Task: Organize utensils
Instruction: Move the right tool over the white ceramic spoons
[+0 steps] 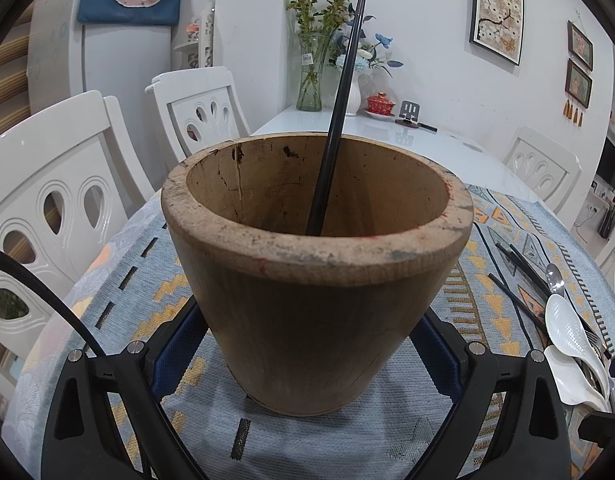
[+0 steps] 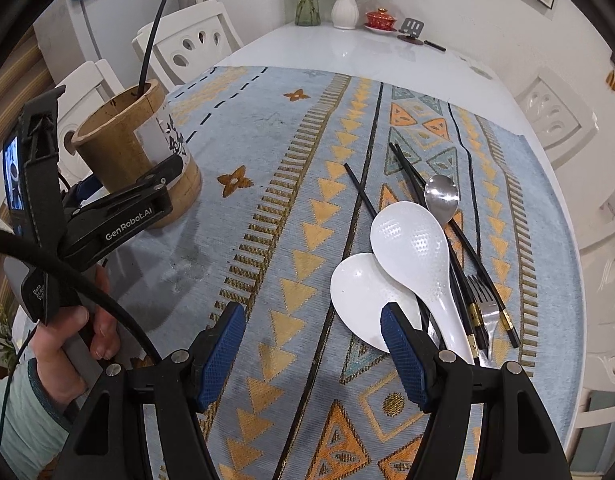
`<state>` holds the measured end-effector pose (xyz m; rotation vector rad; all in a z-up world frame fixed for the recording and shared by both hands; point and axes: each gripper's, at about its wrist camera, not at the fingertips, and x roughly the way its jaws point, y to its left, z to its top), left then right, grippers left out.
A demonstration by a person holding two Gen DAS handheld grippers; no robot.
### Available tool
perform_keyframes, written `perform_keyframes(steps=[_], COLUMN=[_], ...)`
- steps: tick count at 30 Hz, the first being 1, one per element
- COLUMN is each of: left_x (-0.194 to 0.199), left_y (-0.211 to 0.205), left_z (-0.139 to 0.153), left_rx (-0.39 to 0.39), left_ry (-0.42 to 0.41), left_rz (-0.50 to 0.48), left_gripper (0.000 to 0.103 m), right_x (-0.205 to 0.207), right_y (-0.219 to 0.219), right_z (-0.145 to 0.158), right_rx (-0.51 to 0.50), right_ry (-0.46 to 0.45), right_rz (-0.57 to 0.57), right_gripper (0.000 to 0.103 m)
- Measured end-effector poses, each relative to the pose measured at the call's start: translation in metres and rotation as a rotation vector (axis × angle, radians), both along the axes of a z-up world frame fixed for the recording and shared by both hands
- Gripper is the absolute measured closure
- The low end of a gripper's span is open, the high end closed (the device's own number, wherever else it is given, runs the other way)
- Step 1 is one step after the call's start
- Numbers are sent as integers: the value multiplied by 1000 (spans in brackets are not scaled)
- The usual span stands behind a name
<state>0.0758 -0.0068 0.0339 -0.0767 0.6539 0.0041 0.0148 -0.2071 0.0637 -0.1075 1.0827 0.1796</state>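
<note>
Left tongs (image 2: 167,176) maybe pinching wooden cup (image 1: 315,264). Right tongs (image 2: 311,348) spread, empty, beside white spoons (image 2: 411,248). Could bump spoons, knock chopsticks (image 2: 459,240) sideways.

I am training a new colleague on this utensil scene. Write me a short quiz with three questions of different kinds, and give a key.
1. True or false: one black chopstick already stands in the wooden holder.
2. Which gripper clamps the holder? A) left gripper B) right gripper C) neither
3. Fill in: the two spoons nearest the right gripper, the dimpled white spoon and the smooth white spoon, are ____ in colour.

Key: 1 true. 2 A; the right gripper is open above the patterned cloth, holding nothing. 3 white.
</note>
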Motion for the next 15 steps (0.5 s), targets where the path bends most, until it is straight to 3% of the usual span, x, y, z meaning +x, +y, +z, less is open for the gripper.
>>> perform_keyframes(steps=[15], left_x=[0], left_y=[0], left_z=[0], left_rx=[0], left_ry=[0], left_rz=[0], left_gripper=[7], right_x=[-3], right_y=[-9], right_z=[0], right_rx=[-1], right_ry=[4], right_rz=[-28], right_gripper=[35])
